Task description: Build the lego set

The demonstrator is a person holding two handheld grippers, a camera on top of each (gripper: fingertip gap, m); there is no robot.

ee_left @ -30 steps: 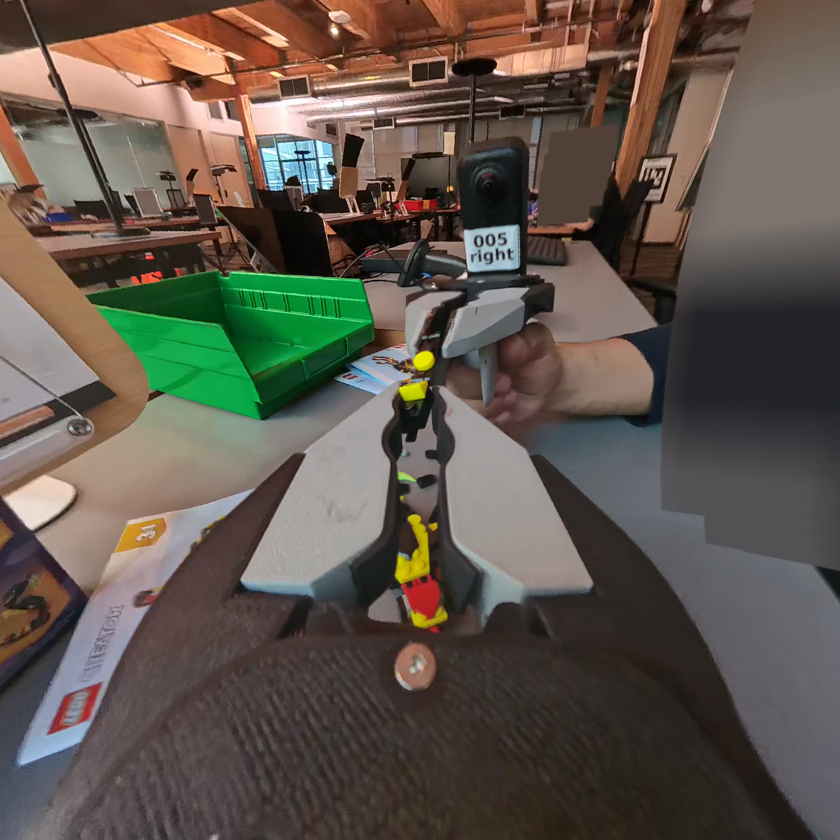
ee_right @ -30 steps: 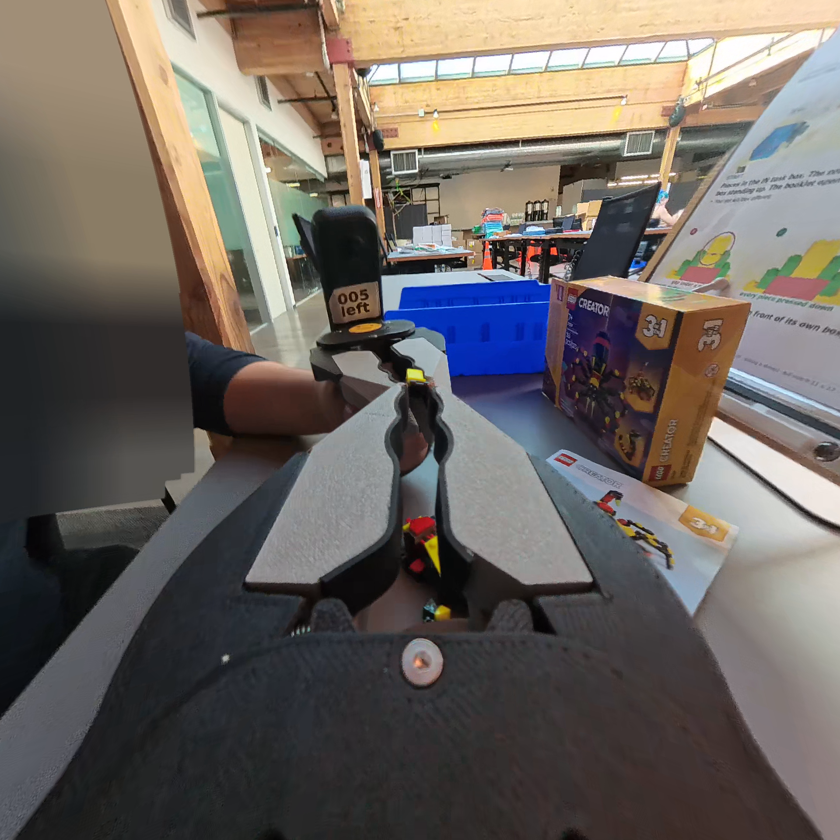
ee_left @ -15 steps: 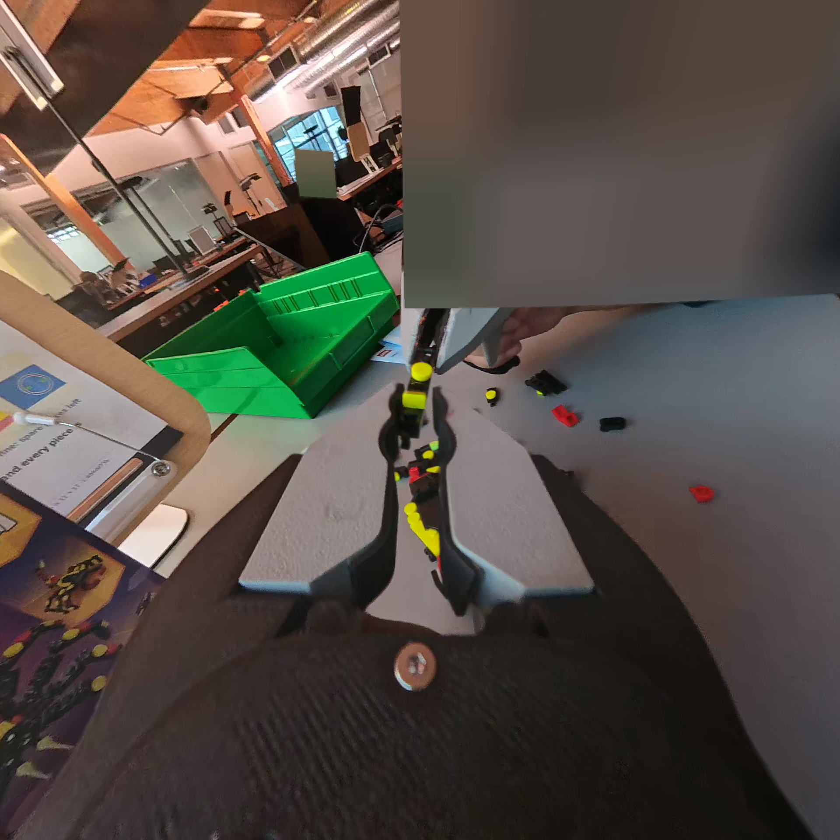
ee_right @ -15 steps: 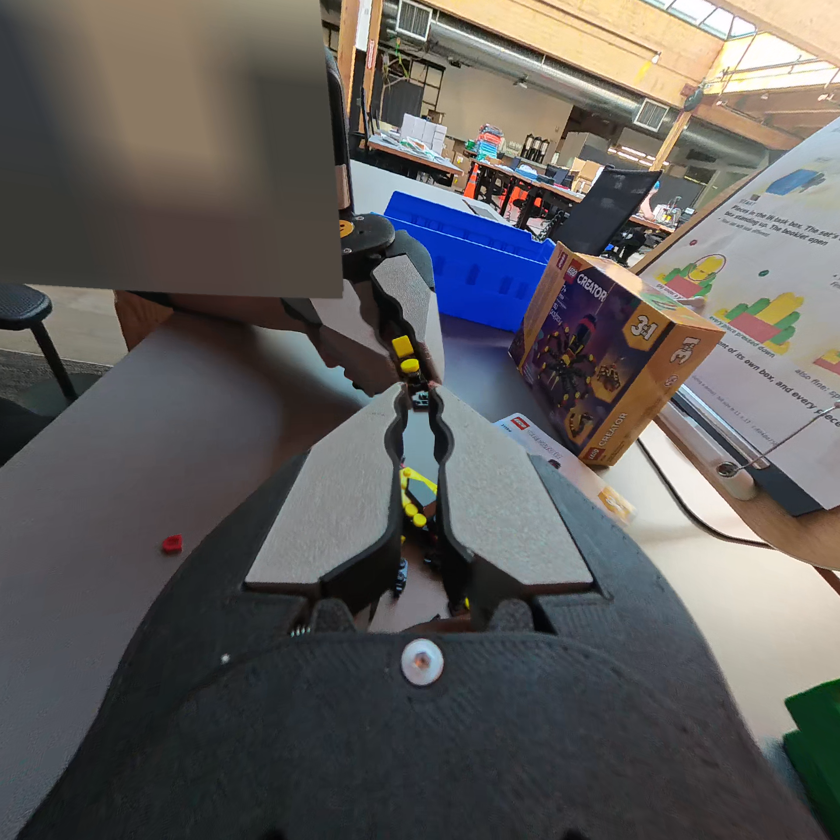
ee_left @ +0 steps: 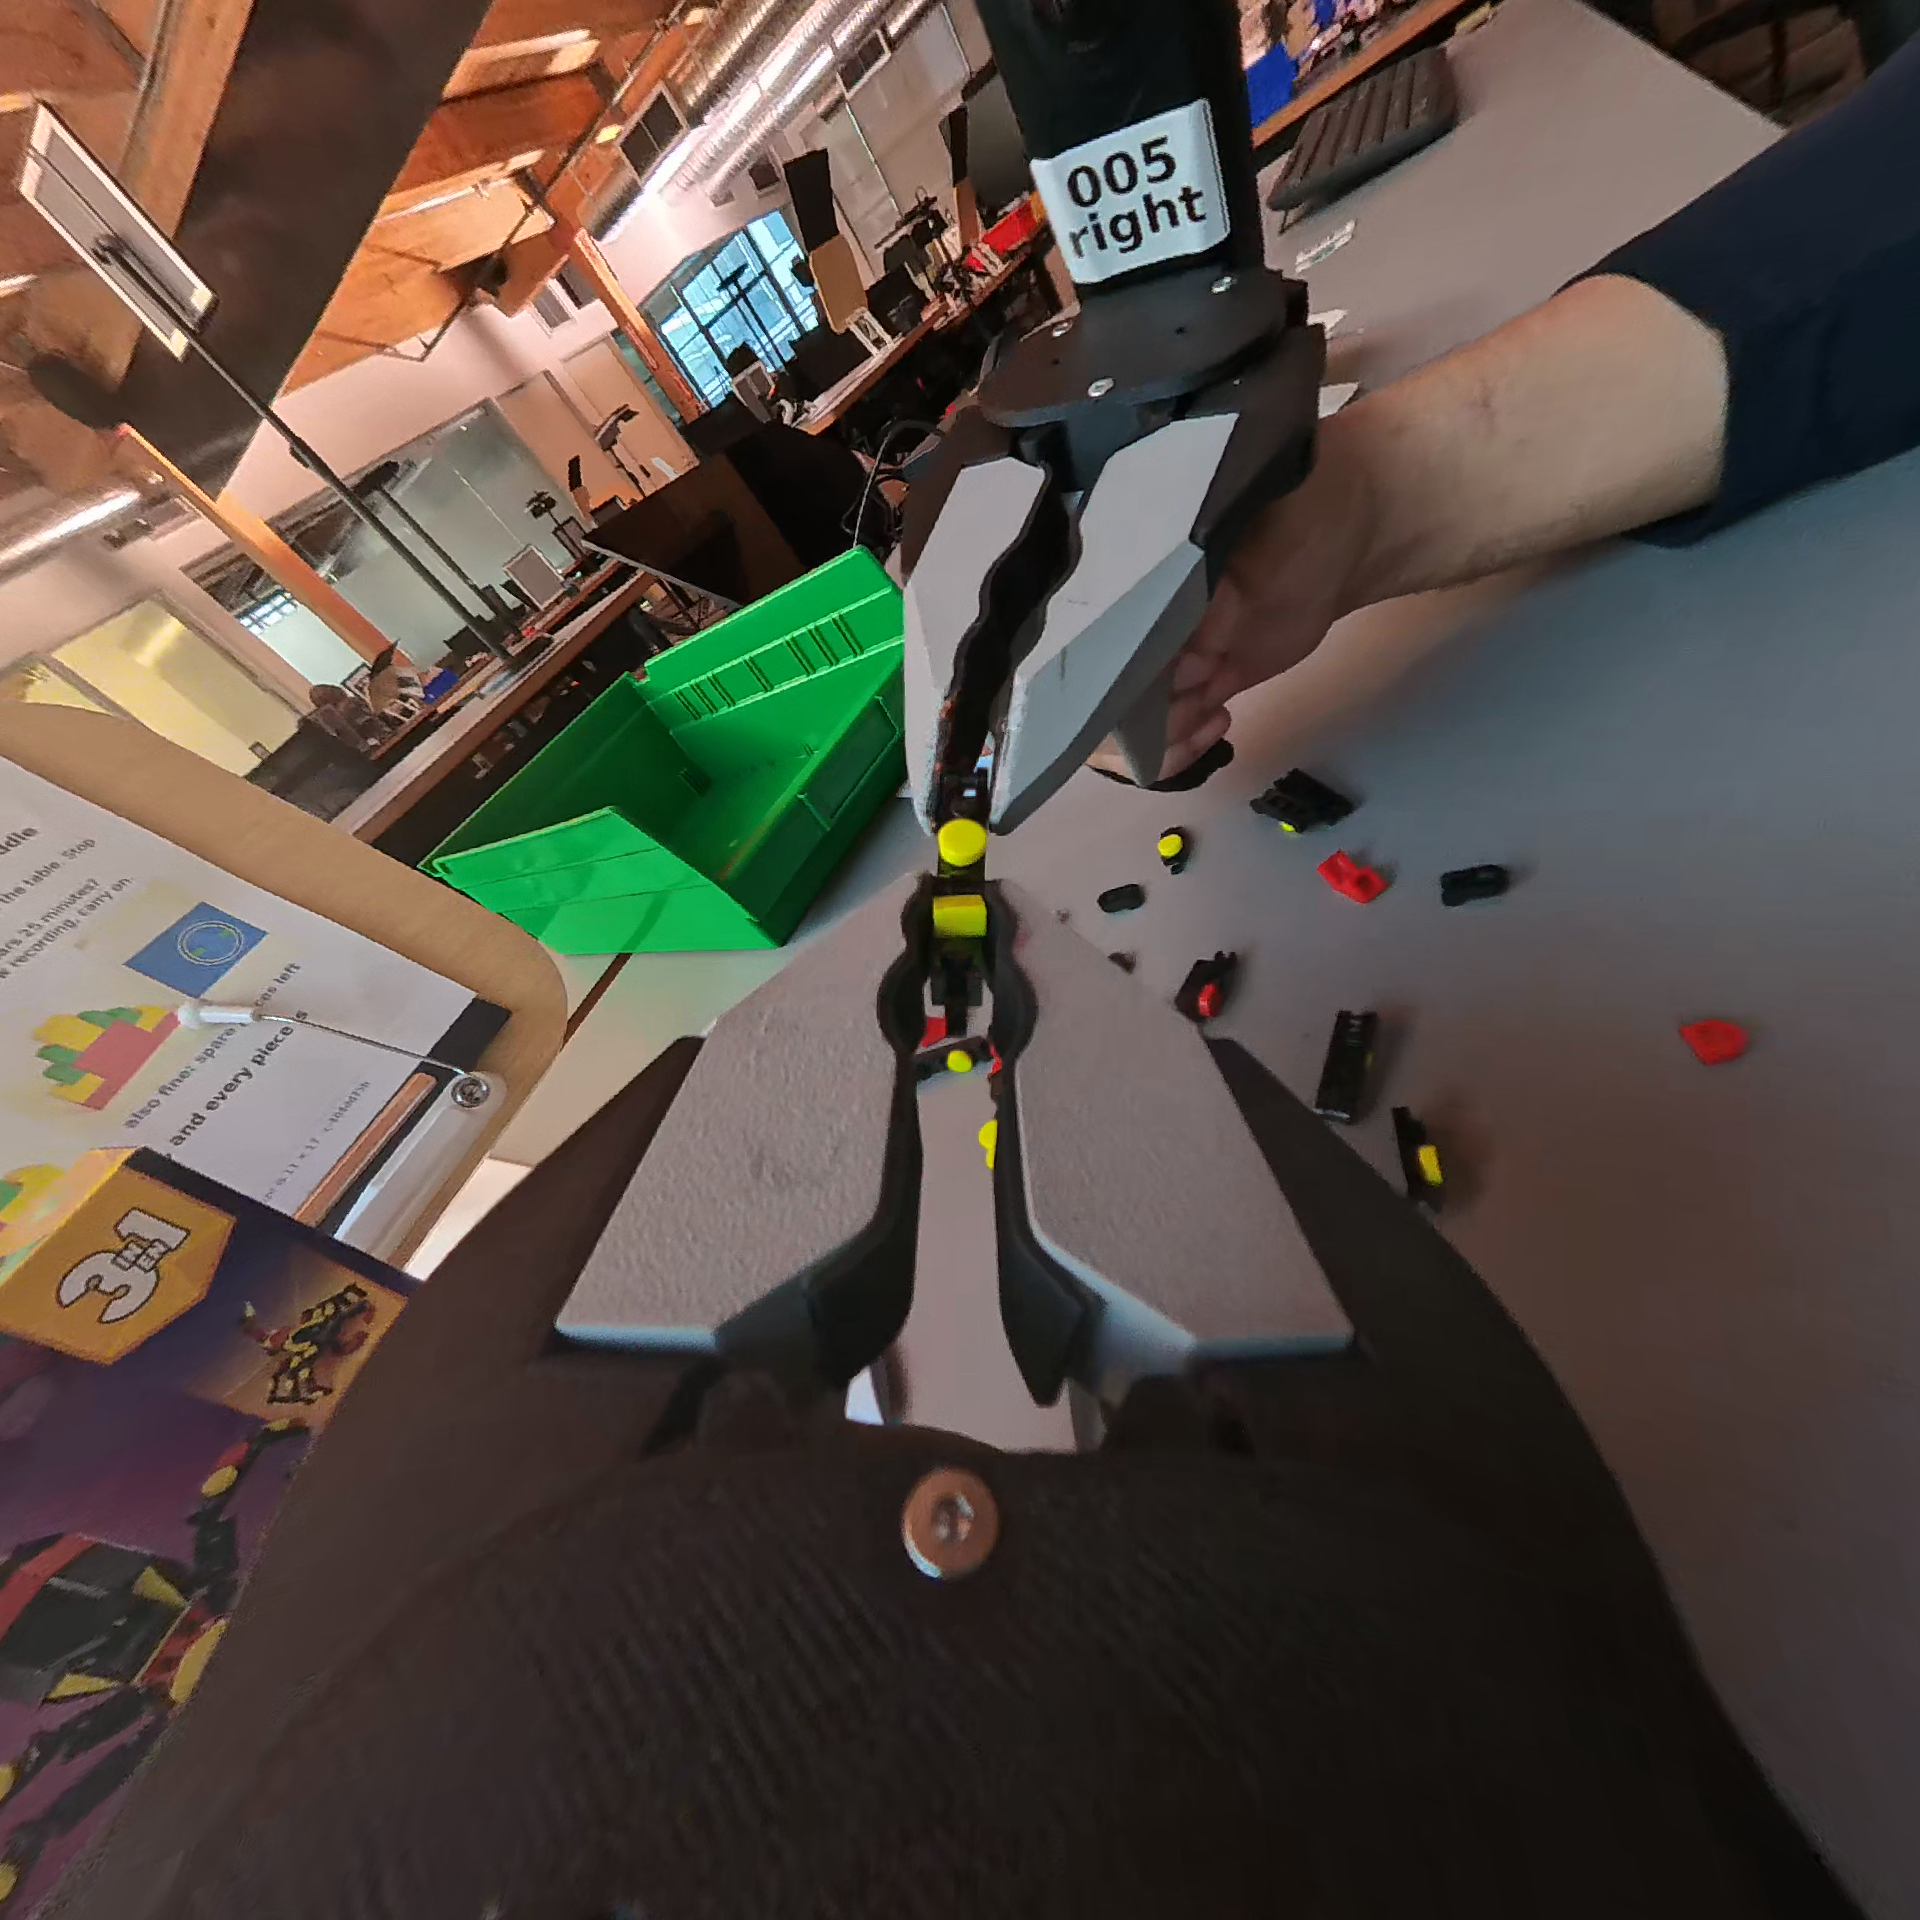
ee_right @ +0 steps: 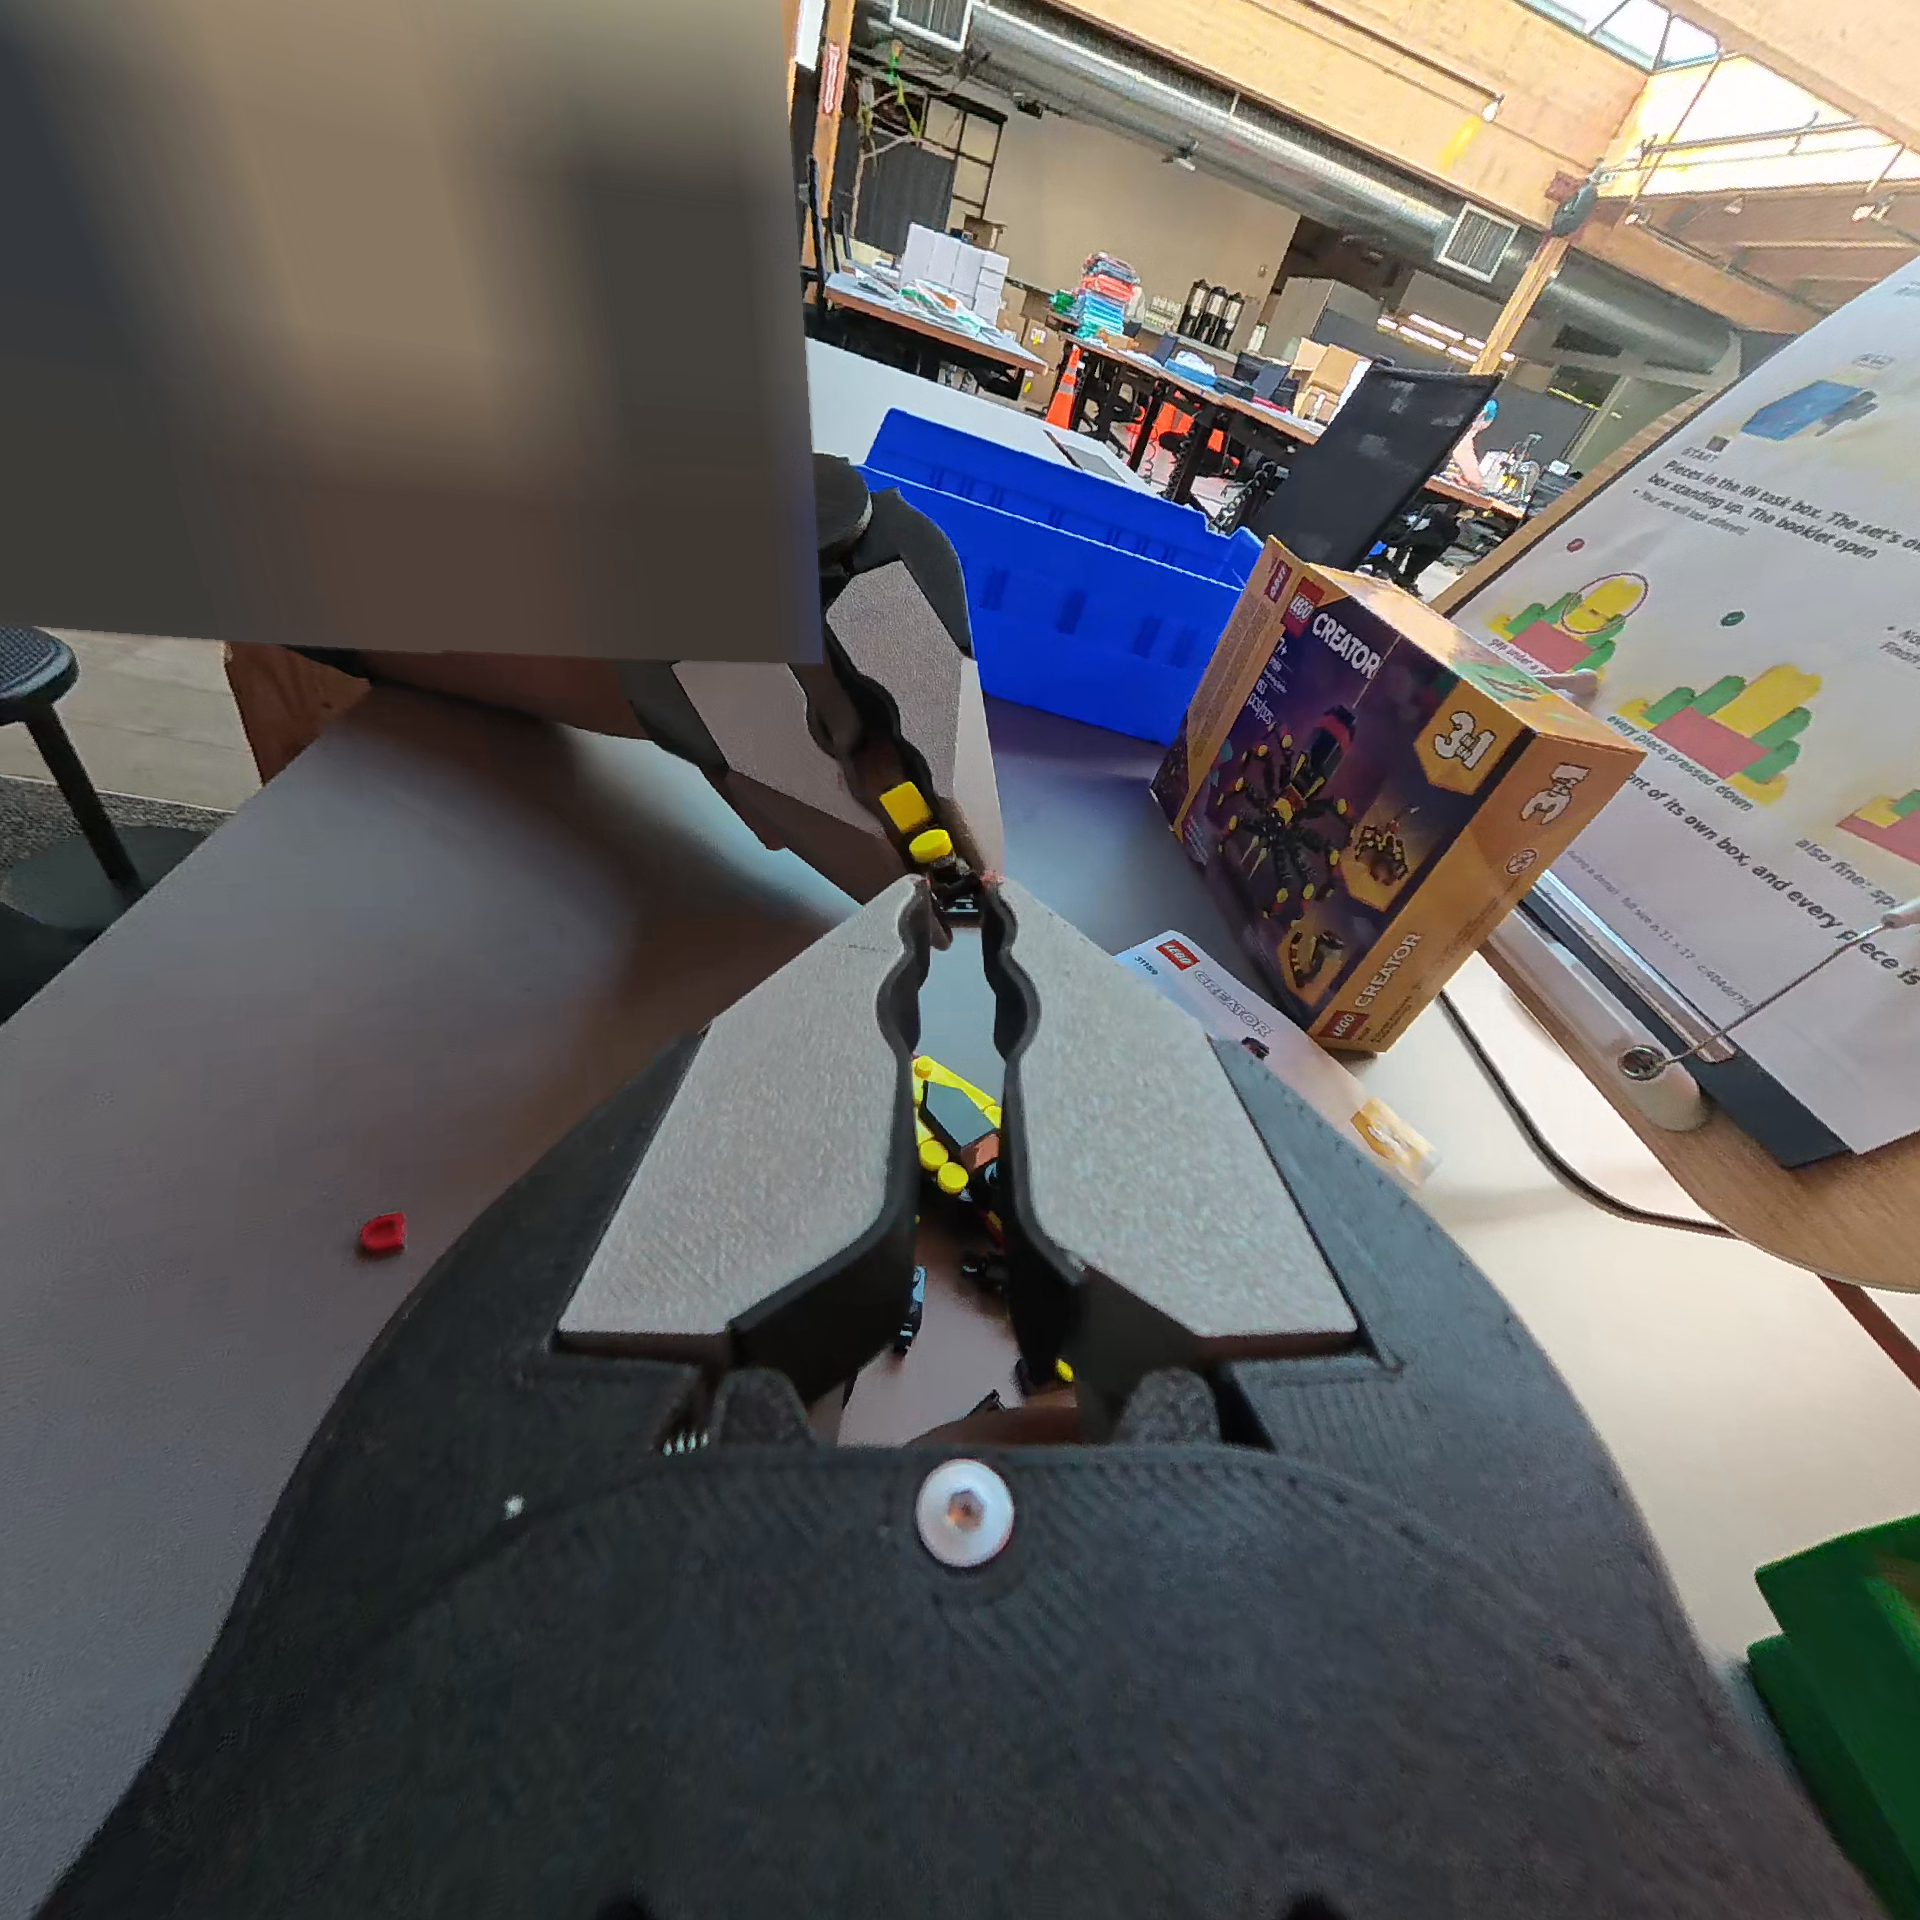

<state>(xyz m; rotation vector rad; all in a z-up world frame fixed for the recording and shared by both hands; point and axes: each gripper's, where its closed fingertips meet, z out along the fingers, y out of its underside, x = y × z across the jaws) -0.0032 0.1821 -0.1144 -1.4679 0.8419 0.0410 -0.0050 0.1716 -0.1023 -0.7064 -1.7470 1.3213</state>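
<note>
right now both grippers are meeting tip to tip over the grey bench (ee_left: 1621, 790), at the centre of each wrist view. the left gripper (ee_left: 958, 935) is closing its fingers on one end of a slim black-and-yellow toy-brick assembly (ee_left: 961, 844), and the right gripper (ee_right: 956, 902) is pinching the black far end of the same assembly, so it is hanging between them above the bench. small loose red and black toy bricks (ee_left: 1351, 876) are lying at the right of the left wrist view, and an open green plastic bin (ee_left: 675, 821) is sitting at left centre. compared with a second ago, the left wrist view is tilting down further, so those loose bricks are now showing and the right gripper is filling the upper centre.
</note>
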